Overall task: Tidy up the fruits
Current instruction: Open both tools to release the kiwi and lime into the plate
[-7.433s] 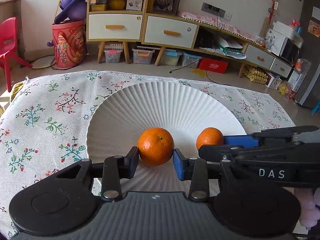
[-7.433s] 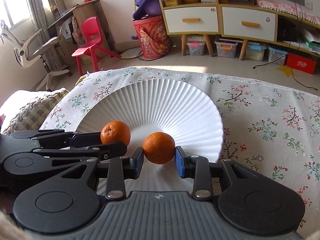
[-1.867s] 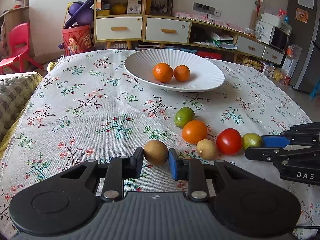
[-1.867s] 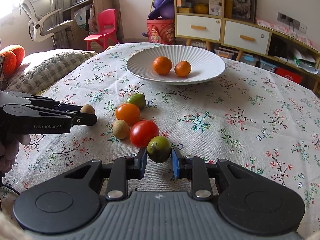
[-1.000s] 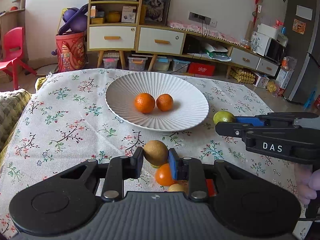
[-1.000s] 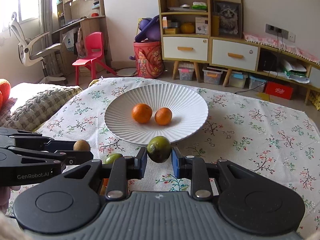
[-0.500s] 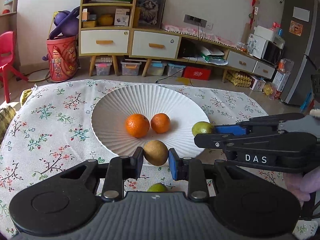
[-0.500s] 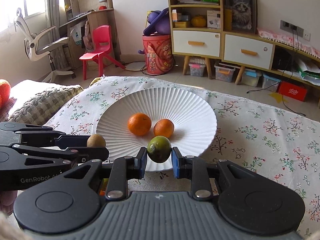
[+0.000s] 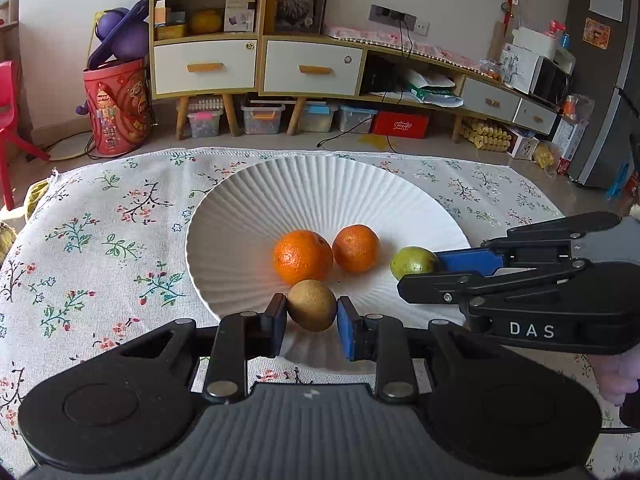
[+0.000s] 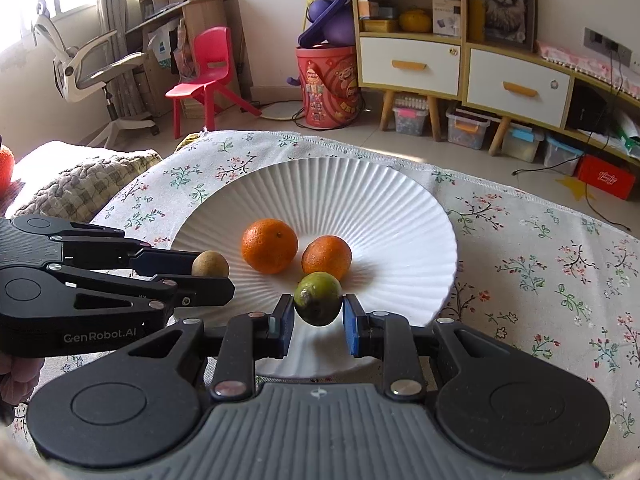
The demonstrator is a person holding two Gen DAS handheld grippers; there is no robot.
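A white ribbed plate [image 9: 320, 184] [image 10: 320, 184] on the floral tablecloth holds two oranges [image 9: 303, 256] [image 10: 269, 245], side by side at its middle. My left gripper [image 9: 312, 314] is shut on a brown round fruit [image 9: 312, 310], held over the plate's near rim; that fruit also shows in the right wrist view [image 10: 210, 264]. My right gripper [image 10: 318, 312] is shut on a green lime [image 10: 318, 298], held over the plate's near part; the lime also shows in the left wrist view [image 9: 414, 263].
The floral tablecloth [image 9: 100, 232] covers the table around the plate. A patterned cushion [image 10: 76, 184] lies off the table's left. Cabinets, a red bucket [image 9: 116, 106] and a red chair [image 10: 208, 76] stand beyond the far edge.
Both grippers have carried their fruits forward from the table's near part to over the plate. Both stay shut on their fruits.
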